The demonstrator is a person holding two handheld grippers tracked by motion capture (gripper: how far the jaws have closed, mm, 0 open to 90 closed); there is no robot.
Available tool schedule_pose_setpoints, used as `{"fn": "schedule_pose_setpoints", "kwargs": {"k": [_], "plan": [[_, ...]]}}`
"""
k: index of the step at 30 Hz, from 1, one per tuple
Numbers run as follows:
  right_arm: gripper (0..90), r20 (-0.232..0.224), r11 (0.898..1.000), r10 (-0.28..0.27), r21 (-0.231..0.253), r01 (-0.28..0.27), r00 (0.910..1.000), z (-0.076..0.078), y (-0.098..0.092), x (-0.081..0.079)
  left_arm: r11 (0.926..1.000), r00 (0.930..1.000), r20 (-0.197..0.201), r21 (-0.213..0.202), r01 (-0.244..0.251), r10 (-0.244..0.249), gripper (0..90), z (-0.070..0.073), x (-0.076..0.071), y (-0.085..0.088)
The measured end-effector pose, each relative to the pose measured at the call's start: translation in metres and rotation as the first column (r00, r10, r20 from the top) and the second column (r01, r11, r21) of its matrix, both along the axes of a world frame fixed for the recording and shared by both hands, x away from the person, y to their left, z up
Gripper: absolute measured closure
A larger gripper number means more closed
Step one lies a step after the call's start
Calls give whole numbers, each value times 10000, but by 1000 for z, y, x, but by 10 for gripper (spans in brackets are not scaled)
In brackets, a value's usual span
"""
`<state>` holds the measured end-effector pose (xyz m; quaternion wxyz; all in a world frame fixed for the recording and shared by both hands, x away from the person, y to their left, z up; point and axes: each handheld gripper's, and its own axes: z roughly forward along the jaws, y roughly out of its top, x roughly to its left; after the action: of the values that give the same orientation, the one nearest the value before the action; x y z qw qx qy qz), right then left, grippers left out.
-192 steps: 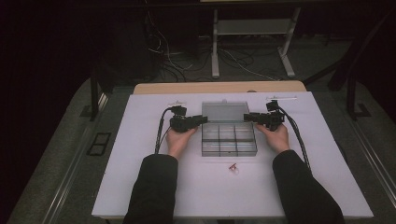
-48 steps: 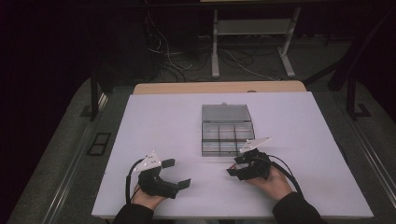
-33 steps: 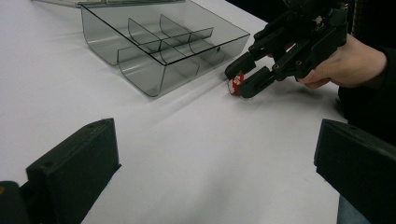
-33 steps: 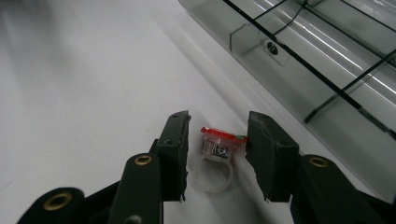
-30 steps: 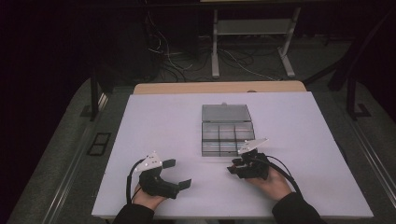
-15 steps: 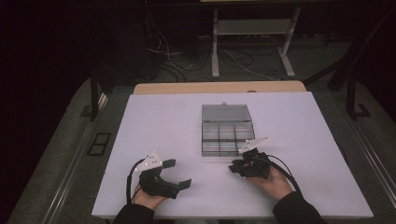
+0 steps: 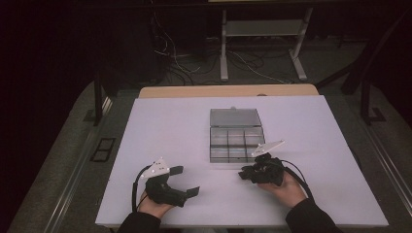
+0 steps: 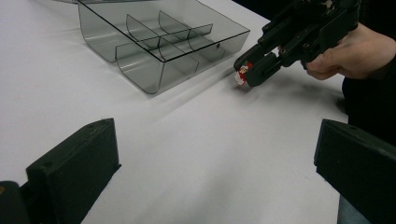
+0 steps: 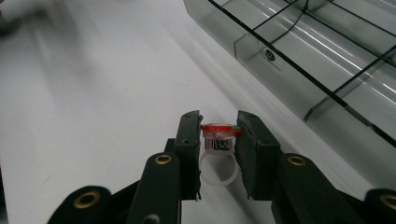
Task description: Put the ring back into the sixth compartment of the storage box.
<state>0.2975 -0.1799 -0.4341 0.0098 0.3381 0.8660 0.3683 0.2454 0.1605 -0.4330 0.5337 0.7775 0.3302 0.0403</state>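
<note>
Ring of white plastic with a red-topped ornament (image 9: 217,140), the smallest item, is treated last. White counter (image 7: 170,126) spans the middle of the high view. Smoky clear plastic compartment box (image 7: 236,143), lid open, sits at centre frame; its long front wall runs diagonally across the upper right of the right gripper view. Left tongs (image 7: 184,180), lower left, stand wide apart and empty. Right tongs (image 9: 218,140), lower centre-right, are closed on the ring, band downward. The box lies just beyond and to the upper right of the ring; the right hand (image 7: 286,187) is nearer.
</note>
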Motion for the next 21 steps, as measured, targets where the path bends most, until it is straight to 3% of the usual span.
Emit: {"fn": "schedule_pose_setpoints", "kwargs": {"k": [21], "plan": [[705,285,9998,-5,191,-1,9996,36,-6,3,10000,10000,-58,5,-14,14,0,-1,0,-2]]}}
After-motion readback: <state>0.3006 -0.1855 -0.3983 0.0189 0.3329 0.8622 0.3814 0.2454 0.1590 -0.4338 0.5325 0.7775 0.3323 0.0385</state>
